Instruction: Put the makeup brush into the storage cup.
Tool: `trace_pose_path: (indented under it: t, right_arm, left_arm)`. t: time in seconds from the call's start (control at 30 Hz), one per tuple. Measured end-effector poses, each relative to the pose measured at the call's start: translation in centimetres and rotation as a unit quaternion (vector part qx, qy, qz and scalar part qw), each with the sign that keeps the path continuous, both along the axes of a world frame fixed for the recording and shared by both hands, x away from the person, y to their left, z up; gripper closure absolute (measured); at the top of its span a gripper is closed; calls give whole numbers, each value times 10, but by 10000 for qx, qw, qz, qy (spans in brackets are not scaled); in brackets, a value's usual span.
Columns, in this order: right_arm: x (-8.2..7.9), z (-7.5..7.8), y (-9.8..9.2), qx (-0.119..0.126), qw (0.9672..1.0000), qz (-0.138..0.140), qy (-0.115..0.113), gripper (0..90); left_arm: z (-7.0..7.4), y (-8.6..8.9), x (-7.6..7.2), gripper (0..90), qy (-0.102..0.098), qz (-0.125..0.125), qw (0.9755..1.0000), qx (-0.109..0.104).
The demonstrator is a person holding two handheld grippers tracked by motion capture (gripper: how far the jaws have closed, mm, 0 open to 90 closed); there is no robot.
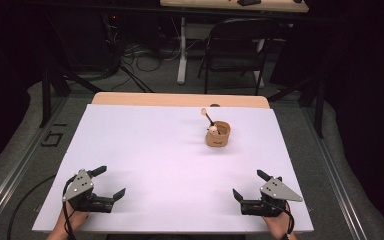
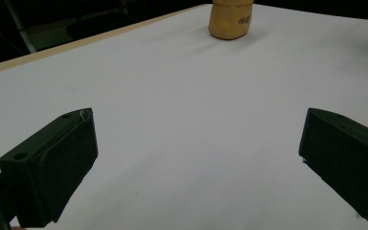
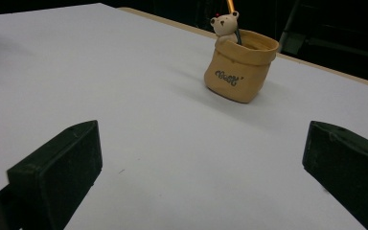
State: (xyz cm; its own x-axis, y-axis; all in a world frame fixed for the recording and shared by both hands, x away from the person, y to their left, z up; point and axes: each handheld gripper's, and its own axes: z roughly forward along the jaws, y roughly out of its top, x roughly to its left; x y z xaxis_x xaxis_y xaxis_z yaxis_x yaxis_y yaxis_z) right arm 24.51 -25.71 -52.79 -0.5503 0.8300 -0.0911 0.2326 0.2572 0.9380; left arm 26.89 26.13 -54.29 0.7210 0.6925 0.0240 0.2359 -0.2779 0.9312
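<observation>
Tan, sack-shaped pot (image 1: 218, 136) stands far right of centre on our white table (image 1: 145, 165), holding a small bear figure (image 3: 225, 26) and a thin stick (image 1: 207, 117). Our left gripper (image 1: 112, 182) and right gripper (image 1: 248, 185) gape wide, well short of it.

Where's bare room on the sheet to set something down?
Nearly everywhere: the white sheet lies bare between the left gripper, the right gripper and the sack-shaped pot. Only the pot's far-right spot is taken.
</observation>
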Motion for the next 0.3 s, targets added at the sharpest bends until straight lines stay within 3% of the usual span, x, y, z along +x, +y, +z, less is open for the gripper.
trace_pose_path:
  t: [0.3]
  right_arm:
    - [0,-1,-1,-23,9999,144,73,0]
  left_arm:
    - [0,-2,2,0,-5,-32,10000,93]
